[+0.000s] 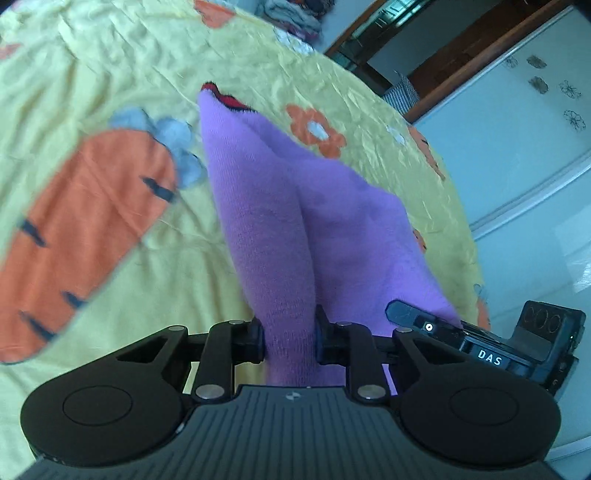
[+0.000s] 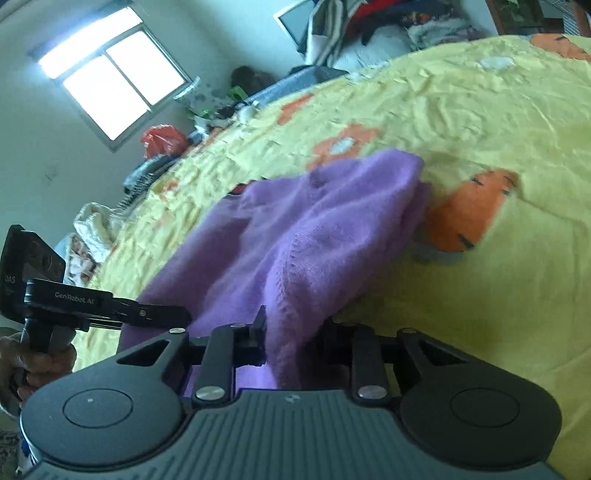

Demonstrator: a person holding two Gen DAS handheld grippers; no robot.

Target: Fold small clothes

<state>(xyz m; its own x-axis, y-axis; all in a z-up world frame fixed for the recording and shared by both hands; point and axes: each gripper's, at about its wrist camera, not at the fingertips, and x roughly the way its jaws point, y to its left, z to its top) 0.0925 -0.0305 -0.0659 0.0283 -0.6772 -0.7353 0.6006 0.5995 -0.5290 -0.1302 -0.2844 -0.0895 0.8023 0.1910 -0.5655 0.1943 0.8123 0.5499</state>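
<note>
A small purple knit garment (image 1: 295, 206) with a red and black trim at its far end is lifted over the yellow bedsheet (image 1: 92, 66). My left gripper (image 1: 290, 339) is shut on one bunched edge of it. My right gripper (image 2: 295, 336) is shut on another bunched edge of the same purple garment (image 2: 314, 229), which drapes down to the sheet (image 2: 480, 110). The right gripper's body also shows at the lower right of the left wrist view (image 1: 480, 343), and the left gripper's body at the left of the right wrist view (image 2: 74, 302).
The sheet has orange carrot (image 1: 85, 229) and flower (image 1: 314, 129) prints. A pile of clothes (image 2: 388, 26) lies at the far side of the bed. Clutter with a red bag (image 2: 162, 140) sits under a window (image 2: 110, 77). A white wardrobe (image 1: 517, 129) stands beyond the bed edge.
</note>
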